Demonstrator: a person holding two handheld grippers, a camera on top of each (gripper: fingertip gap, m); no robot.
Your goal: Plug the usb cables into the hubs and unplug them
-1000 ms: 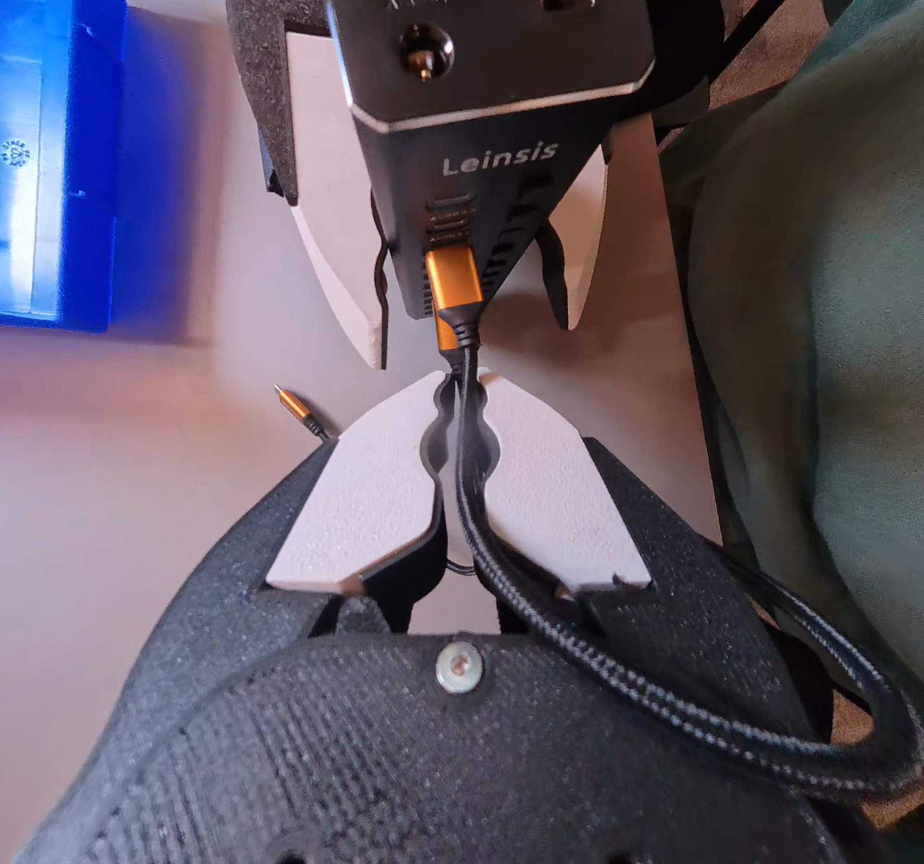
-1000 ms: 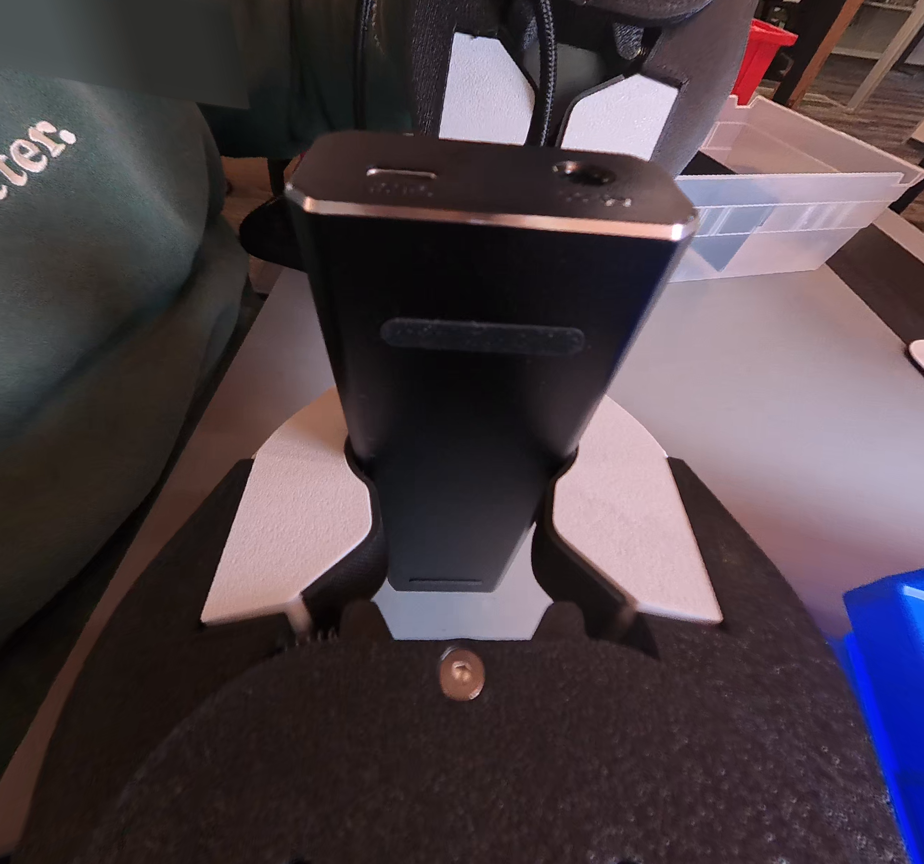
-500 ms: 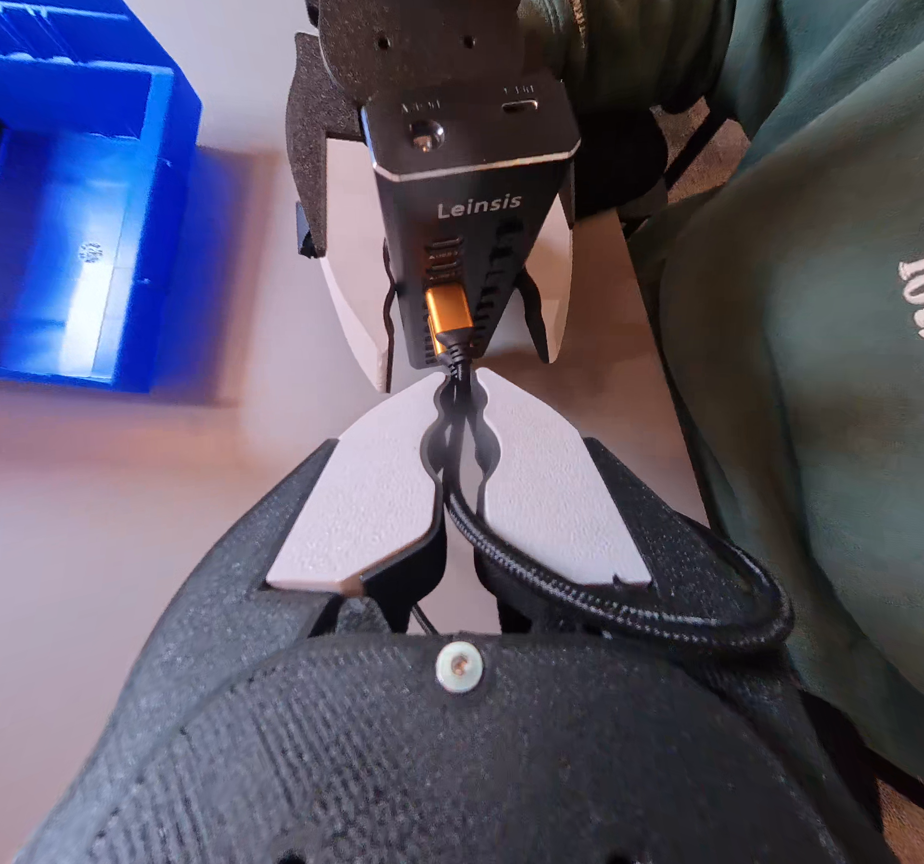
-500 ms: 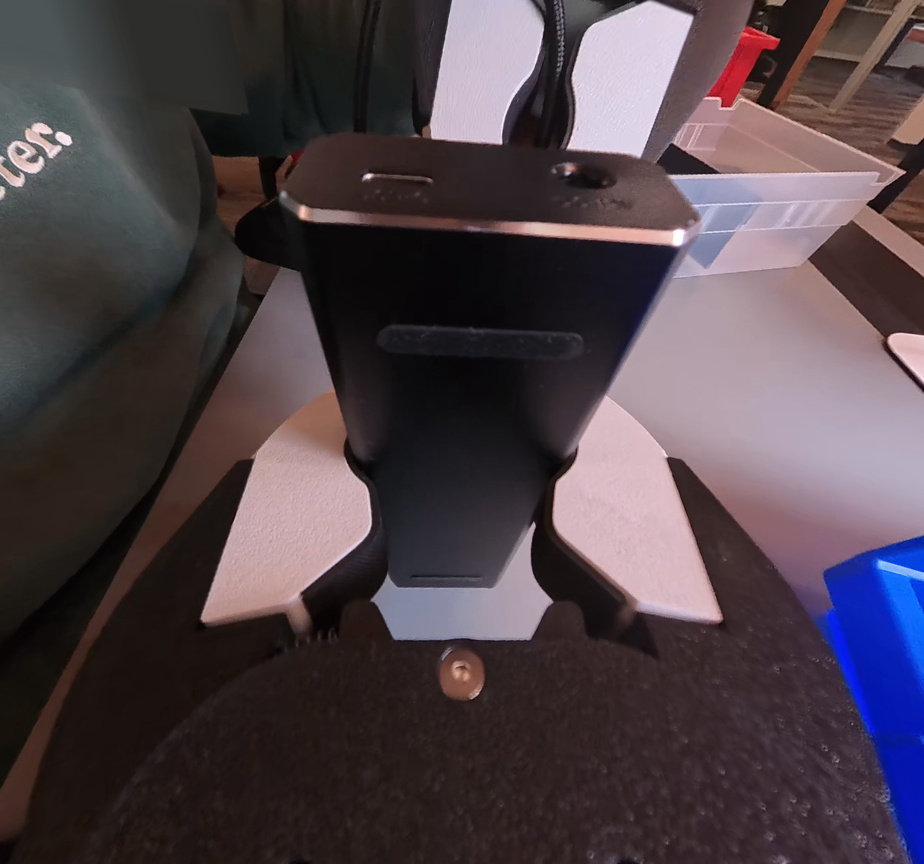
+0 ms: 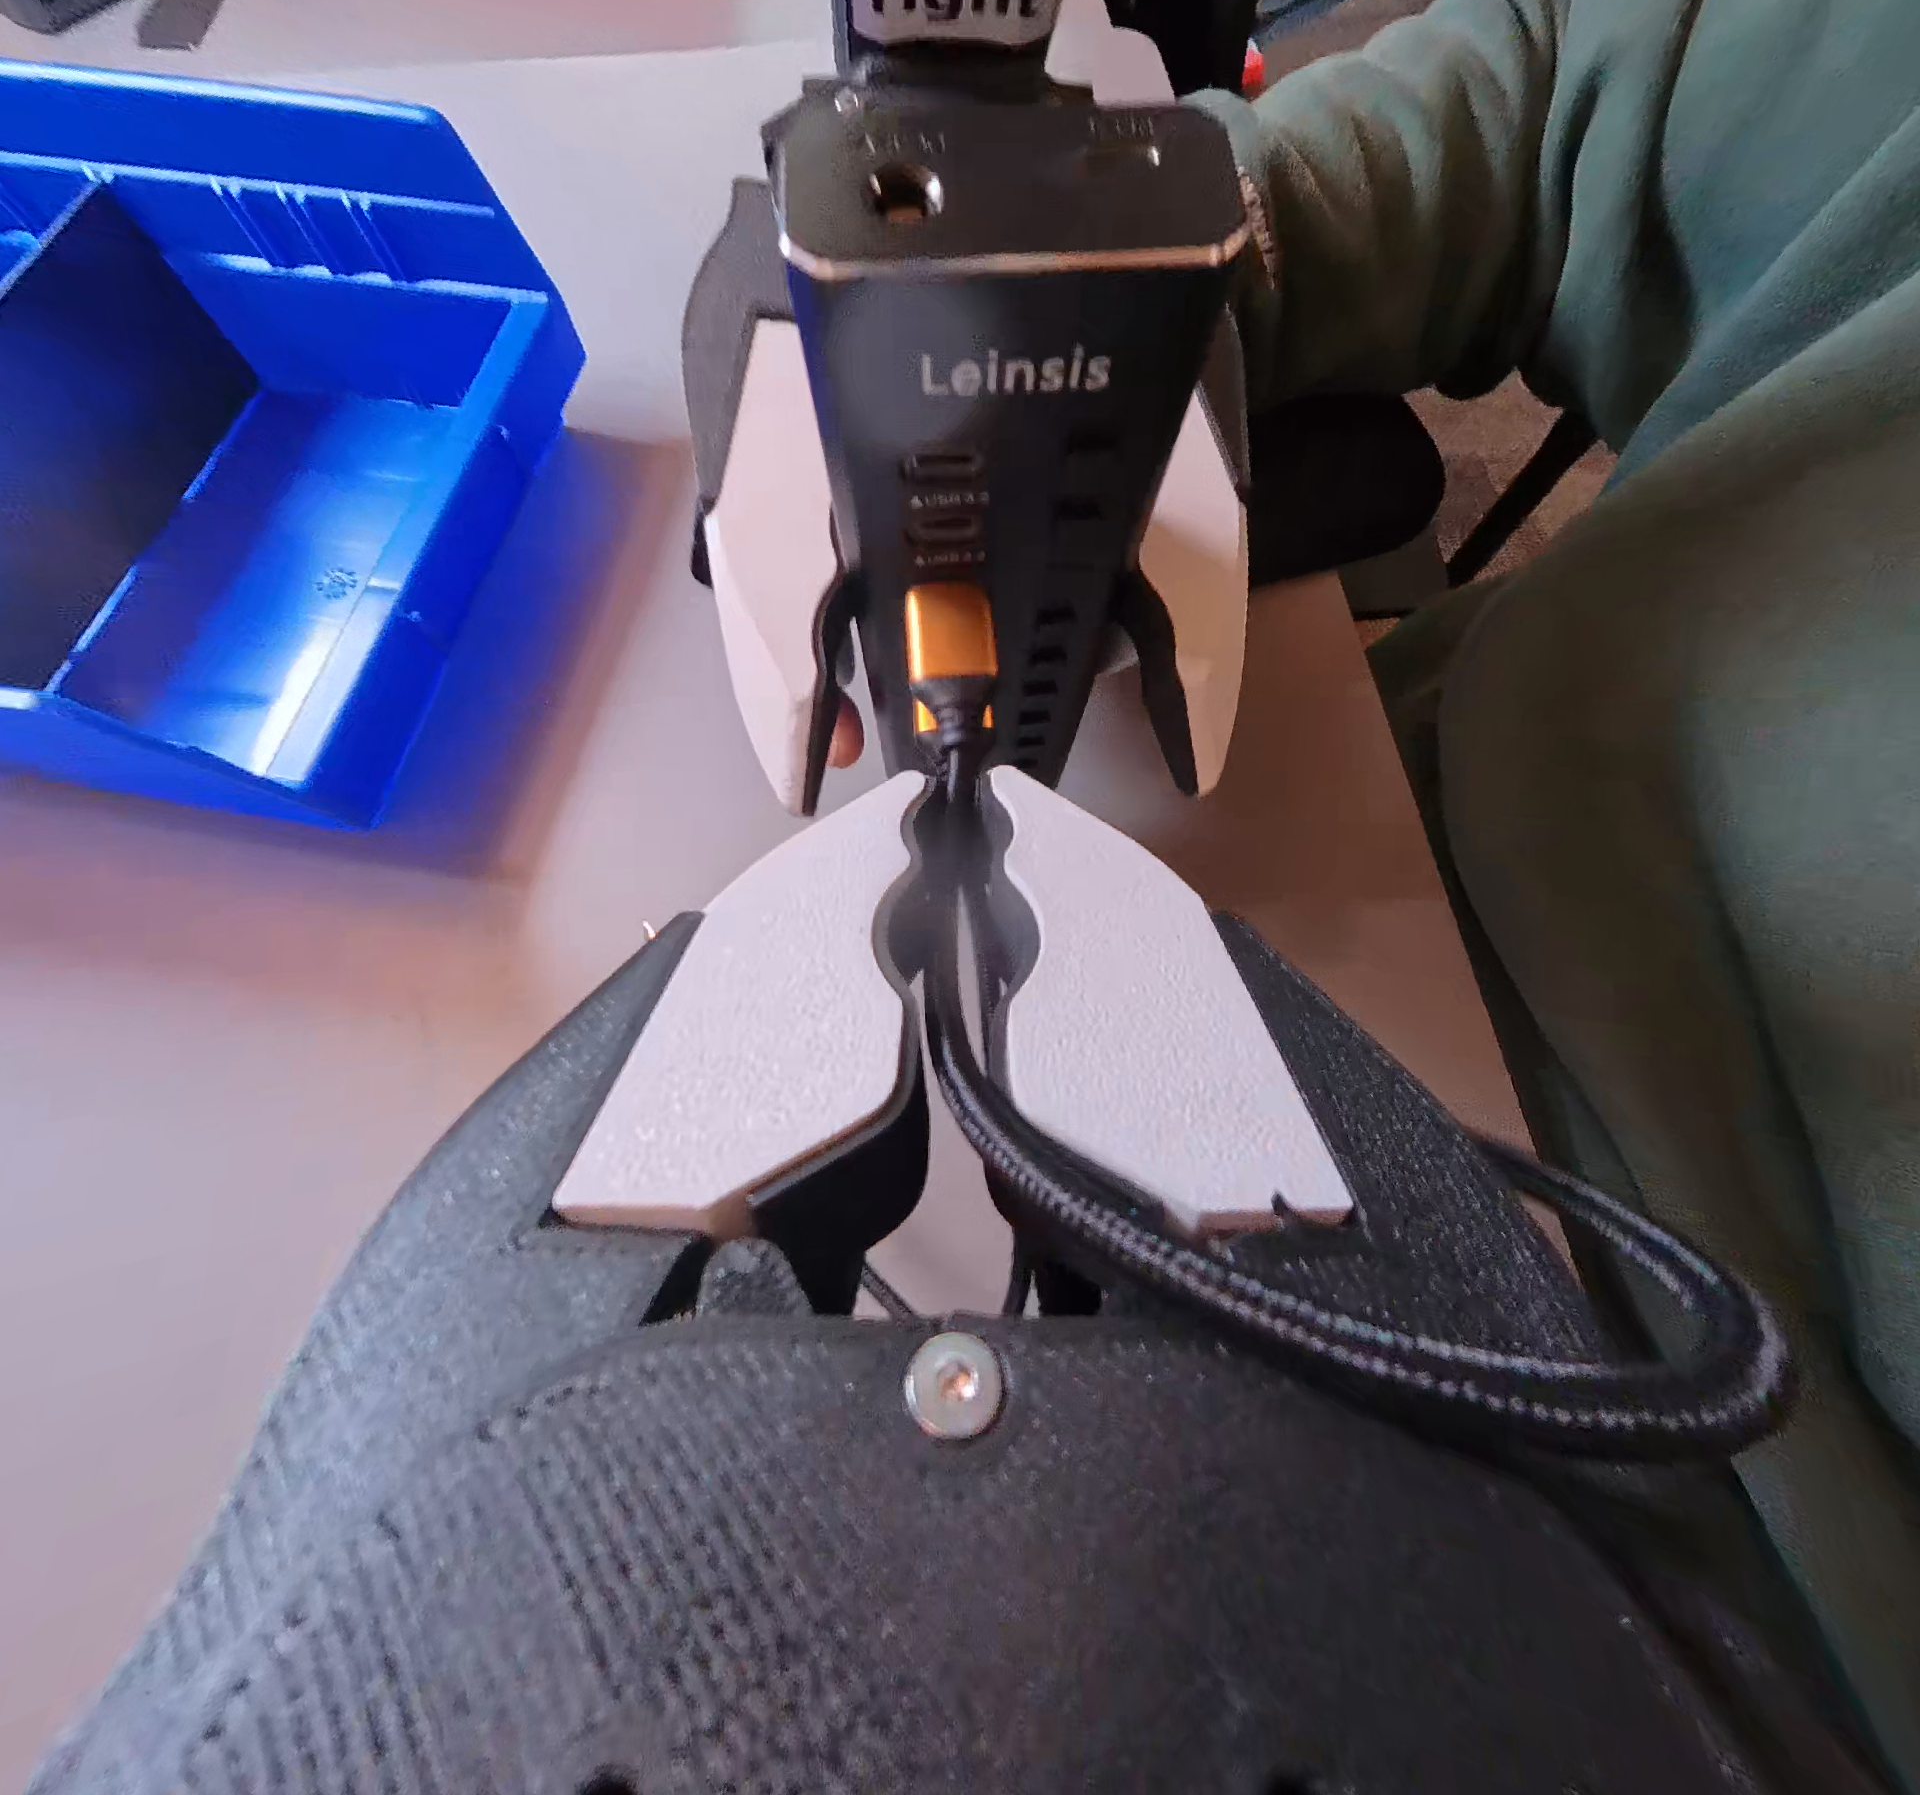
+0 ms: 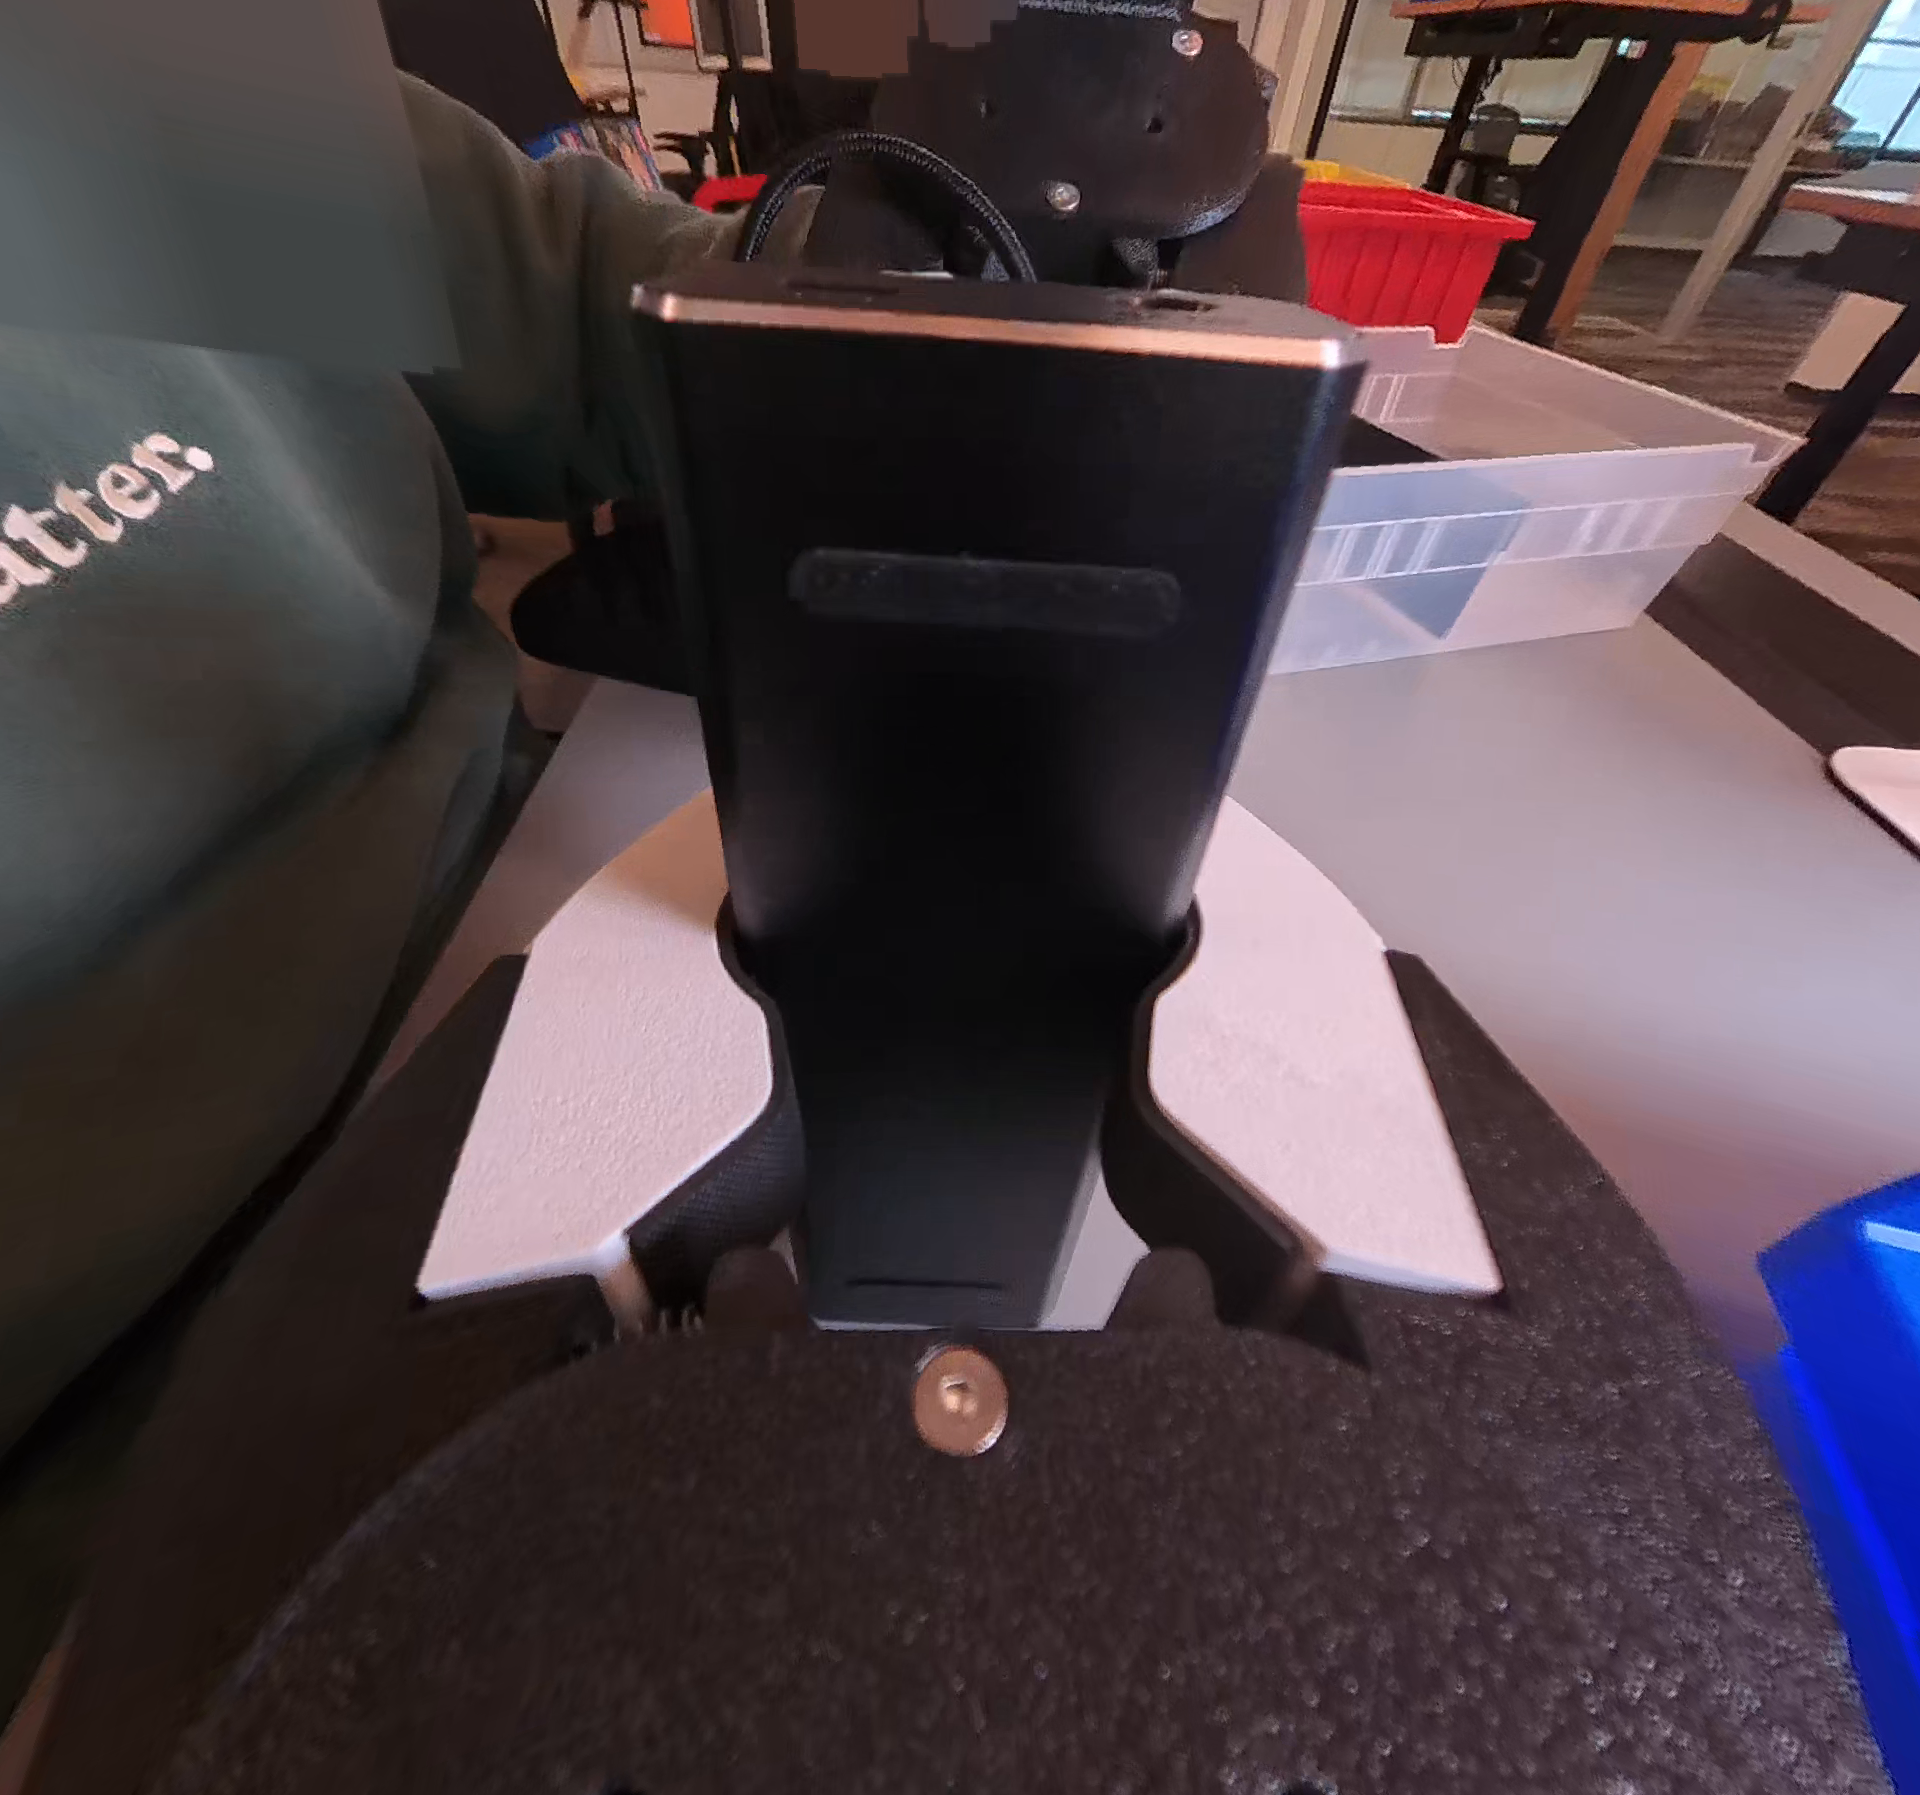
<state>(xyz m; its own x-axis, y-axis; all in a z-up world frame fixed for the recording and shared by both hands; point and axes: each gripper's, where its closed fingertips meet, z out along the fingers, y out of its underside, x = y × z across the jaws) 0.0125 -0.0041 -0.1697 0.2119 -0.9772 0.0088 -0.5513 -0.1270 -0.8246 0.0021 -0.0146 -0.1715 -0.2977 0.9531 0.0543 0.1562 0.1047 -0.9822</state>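
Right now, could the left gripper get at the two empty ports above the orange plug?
Probably not yet: the left gripper is shut on the black cable, whose orange plug sits in the hub. The ports themselves look unblocked.

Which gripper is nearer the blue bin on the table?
Right. The right gripper, shut on the black hub, is beside the blue bin; the left gripper, shut on the braided cable, sits slightly farther back.

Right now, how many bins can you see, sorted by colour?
Blue bin: 1
Red bin: 1
Clear bin: 1
Total: 3 bins
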